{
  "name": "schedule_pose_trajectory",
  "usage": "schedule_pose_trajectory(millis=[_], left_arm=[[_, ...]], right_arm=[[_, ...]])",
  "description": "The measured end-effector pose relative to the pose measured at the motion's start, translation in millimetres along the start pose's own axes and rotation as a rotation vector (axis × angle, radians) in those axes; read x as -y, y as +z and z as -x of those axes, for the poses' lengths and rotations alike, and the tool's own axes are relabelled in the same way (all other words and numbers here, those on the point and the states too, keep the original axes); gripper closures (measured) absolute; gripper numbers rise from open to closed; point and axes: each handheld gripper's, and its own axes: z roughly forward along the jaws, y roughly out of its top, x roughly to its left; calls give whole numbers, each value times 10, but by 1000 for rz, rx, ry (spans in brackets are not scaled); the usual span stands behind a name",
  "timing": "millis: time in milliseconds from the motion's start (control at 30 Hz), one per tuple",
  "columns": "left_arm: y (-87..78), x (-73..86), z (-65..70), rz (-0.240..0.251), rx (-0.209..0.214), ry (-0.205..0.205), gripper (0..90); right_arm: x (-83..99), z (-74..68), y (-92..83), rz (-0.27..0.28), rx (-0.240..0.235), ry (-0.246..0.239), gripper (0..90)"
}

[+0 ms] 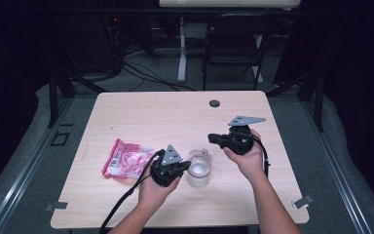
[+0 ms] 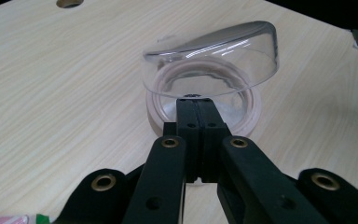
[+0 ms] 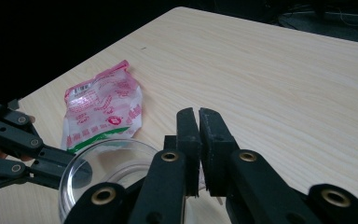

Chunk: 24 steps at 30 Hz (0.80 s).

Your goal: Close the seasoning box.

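Two hand-held grippers over one pale wooden worktop [image 1: 141, 105]. Item one — clear plastic jar [image 1: 198, 169], upright near the front edge, centre; its hinged clear lid [image 2: 212, 56] stands tilted open above the pinkish rim. Left gripper [image 1: 184, 165]: fingers [image 2: 196, 122] pressed together on the near edge of that lid, pinching it. Right gripper [image 1: 213, 139]: held above and to the right of the jar, apart from it, fingers [image 3: 200, 140] all but shut with a thin slit between them and nothing held. Item two — pink-and-white snack packet [image 1: 125, 158], flat on the worktop just left of the left hand, untouched. Risks, as judged: the pinch sits on a thin, slick lid edge, so it may slip and let the lid fall shut; a pull on the lid could also tip or drag the light, unsteadied jar. The left gripper view gives the lid's tilt and the pinch point, which the high view leaves too small to read; the right gripper view gives the packet's print and the jar's open mouth from the far side.
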Motion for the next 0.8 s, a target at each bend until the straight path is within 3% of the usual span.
schedule_pose_trajectory(millis=[133, 533, 633, 800], left_arm=[[-10, 37, -1, -27, 6, 13, 899], [-2, 138, 1, -37, 7, 1, 895], [-35, 151, -13, -27, -15, -1, 827], [-100, 174, -61, -10, -18, -25, 699]], right_arm=[[1, -2, 4, 3, 1, 2, 864], [5, -3, 15, 4, -3, 6, 839], [0, 2, -1, 3, -11, 6, 814], [-9, 2, -13, 9, -26, 14, 768]])
